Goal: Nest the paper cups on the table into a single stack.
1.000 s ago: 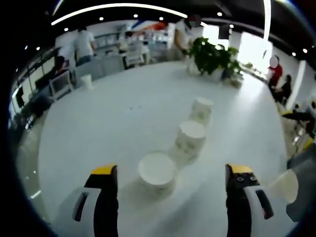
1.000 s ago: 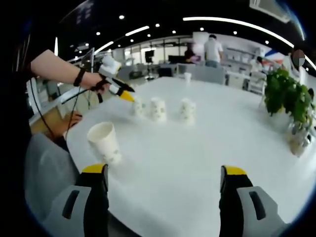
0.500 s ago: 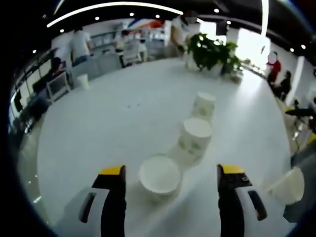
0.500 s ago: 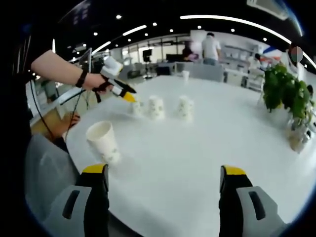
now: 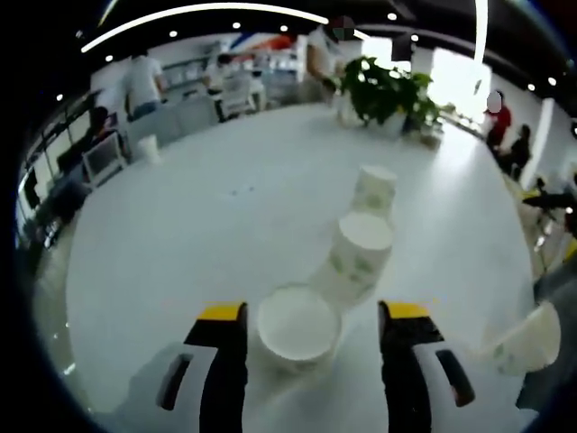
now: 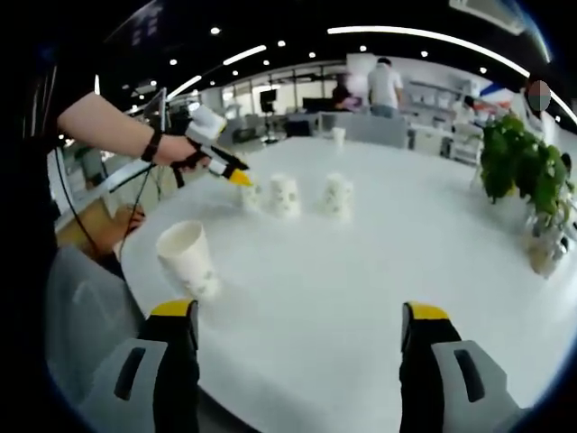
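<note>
nearest in the left gripper view: left gripper [image 5: 312, 323] set low over the table [image 5: 189, 225], jaws partly open with yellow tips on either side of the nearest cup [image 5: 296, 327] — bracketing it but apparently not yet pressing its wall, so not holding. probably placed that way to take this cup first, as it heads the row. just behind it, a second cup [image 5: 358, 249], then a third cup [image 5: 374, 189], all upright and near one another in a line running away, which should make nesting one into the next simple. off toward the right edge, a fourth cup [image 5: 521, 338] standing apart near the table's border.

in the right gripper view: right gripper [image 6: 297, 317] spread wide and holding nothing, hanging above bare table near the edge — likely parked until needed. beside its left jaw, that lone cup [image 6: 189, 260] upright close to the rim. further out, the left gripper [image 6: 242, 178] held in a hand [image 6: 177, 150], down at the end of the row of three cups.

further still, a small cup [image 6: 339, 137] far across the table, well apart from the rest; a potted plant [image 6: 521, 179] at the far side; desks and people beyond. no cup nested yet, so the task looks barely begun.
</note>
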A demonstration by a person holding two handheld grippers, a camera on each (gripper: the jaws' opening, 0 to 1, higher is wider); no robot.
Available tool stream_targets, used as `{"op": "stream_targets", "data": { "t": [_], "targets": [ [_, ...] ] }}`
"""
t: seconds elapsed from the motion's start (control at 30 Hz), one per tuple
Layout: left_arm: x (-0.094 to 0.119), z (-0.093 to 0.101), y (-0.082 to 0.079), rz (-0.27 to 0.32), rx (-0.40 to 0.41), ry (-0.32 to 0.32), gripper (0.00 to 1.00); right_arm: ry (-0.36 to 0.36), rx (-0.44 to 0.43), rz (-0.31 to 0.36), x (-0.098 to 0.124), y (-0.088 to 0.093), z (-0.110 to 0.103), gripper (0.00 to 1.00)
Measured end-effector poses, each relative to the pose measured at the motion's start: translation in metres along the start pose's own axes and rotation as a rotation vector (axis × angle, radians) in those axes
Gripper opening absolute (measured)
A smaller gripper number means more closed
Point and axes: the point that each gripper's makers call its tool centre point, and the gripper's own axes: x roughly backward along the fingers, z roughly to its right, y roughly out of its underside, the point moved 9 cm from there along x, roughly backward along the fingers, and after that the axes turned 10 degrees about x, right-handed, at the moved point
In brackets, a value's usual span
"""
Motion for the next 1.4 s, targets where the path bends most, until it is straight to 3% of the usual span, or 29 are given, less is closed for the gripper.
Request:
{"op": "stream_targets", "data": {
  "t": [0.27,0.43,1.4],
  "targets": [
    [-0.005,0.0,0.002,-0.03,0.051,0.029,0.46,0.002,-0.007,-0.001,-0.001,0.0,0.001,0.91],
    [-0.005,0.001,0.004,-0.045,0.036,0.034,0.38,0.001,-0.01,-0.001,-0.002,0.001,0.001,0.91],
    [0.009,0.017,-0.002,-0.039,0.054,0.06,0.37,0.003,-0.005,0.025,0.003,-0.005,0.0,0.9]
  ]
}}
